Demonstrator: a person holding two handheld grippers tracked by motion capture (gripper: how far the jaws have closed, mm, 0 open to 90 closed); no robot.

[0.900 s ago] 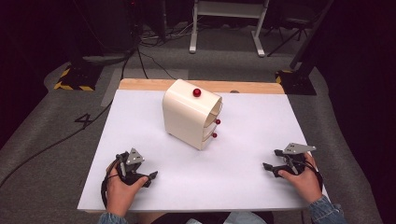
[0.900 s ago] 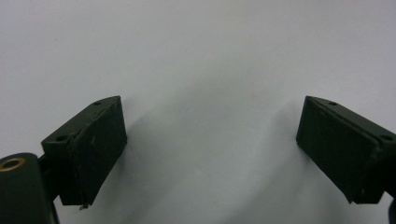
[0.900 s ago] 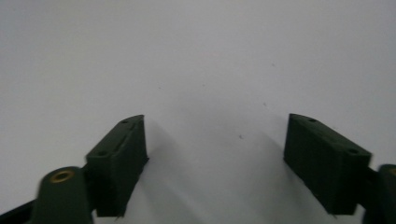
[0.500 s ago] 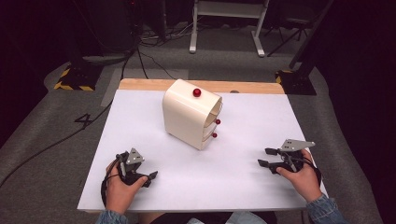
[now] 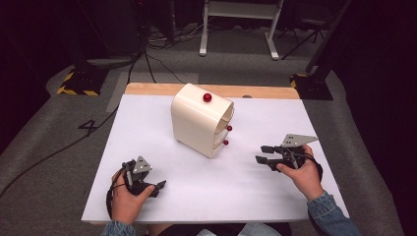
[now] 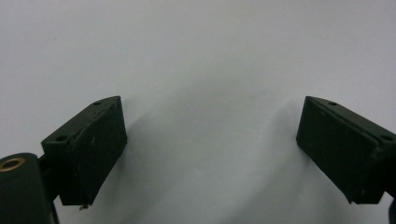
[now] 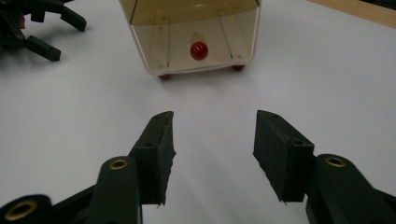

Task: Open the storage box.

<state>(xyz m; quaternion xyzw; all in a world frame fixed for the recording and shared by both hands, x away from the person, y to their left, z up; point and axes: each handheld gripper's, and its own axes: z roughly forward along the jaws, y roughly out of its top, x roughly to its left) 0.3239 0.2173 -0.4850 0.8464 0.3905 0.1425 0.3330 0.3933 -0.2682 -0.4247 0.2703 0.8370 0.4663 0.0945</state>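
A small cream drawer cabinet (image 5: 196,123) stands at the middle of the white table top (image 5: 147,128), with one red knob (image 5: 207,97) on its top and two red knobs (image 5: 229,128) on the drawer fronts that face right. My right gripper (image 5: 262,153) is open, level with those fronts and a short way to their right. In the right gripper view its jaws (image 7: 215,128) point at the cabinet's lowest drawer (image 7: 196,37) and its red knob (image 7: 199,50). My left gripper (image 5: 158,188) rests open near the front left edge, and between its jaws (image 6: 210,144) there is bare table.
A wooden strip (image 5: 147,89) runs along the table's back edge. Grey floor with cables and a white stand's legs (image 5: 236,29) lies beyond. In the right gripper view the left gripper (image 7: 28,23) sits at the upper left.
My right gripper has moved left and a little forward toward the cabinet's drawer fronts. The left gripper and the cabinet have stayed put.
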